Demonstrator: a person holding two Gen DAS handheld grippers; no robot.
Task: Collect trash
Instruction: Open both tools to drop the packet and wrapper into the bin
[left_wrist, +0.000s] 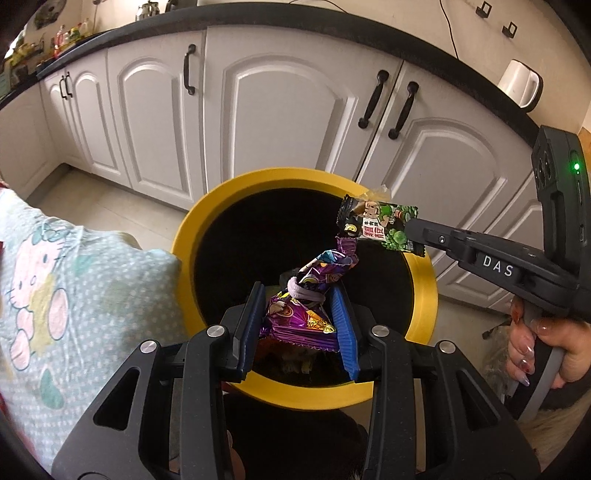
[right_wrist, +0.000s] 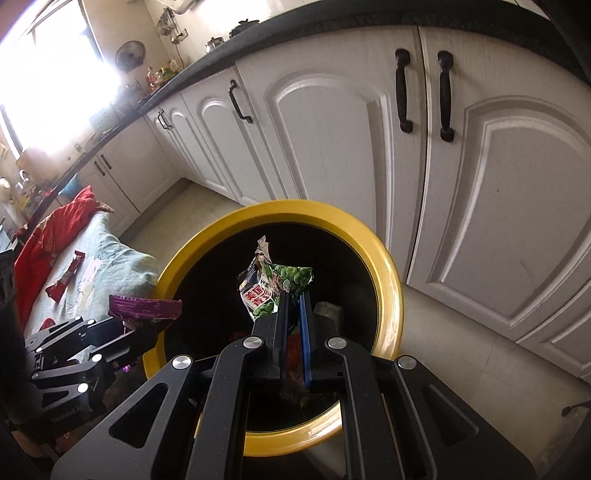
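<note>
**K:** Wrappers are both over the bin now. Purple wrapper (left_wrist: 314, 295) is pinched between the left gripper (left_wrist: 301, 325) fingers, twisted tail sticking up and forward, above the near side of the bin's black mouth. Green wrapper (right_wrist: 275, 286) is clamped in the right gripper (right_wrist: 293, 314), fingers pressed nearly together on its lower edge, also above the opening.

**M:** Clear of the rim?

**K:** Green one, seen from the left camera, hangs close to the far-right part of the yellow rim (left_wrist: 424, 280). Purple one is near the front rim. Both risk catching the rim if dropped as they stand, I'd judge.

**M:** So how to release?

**K:** Bring each further toward the centre of the bin (right_wrist: 388, 295) first, lower slightly, then spread the fingers fully. Foil is light and can cling to a pad; a small shake after opening may be needed. Keep the two grippers apart so the purple tail doesn't snag the green wrapper; they're near each other.

**M:** Anything left after this?

**K:** A red wrapper (right_wrist: 66, 277) lies on the patterned cloth (right_wrist: 110, 266) left of the bin. Likely next pick.
</note>
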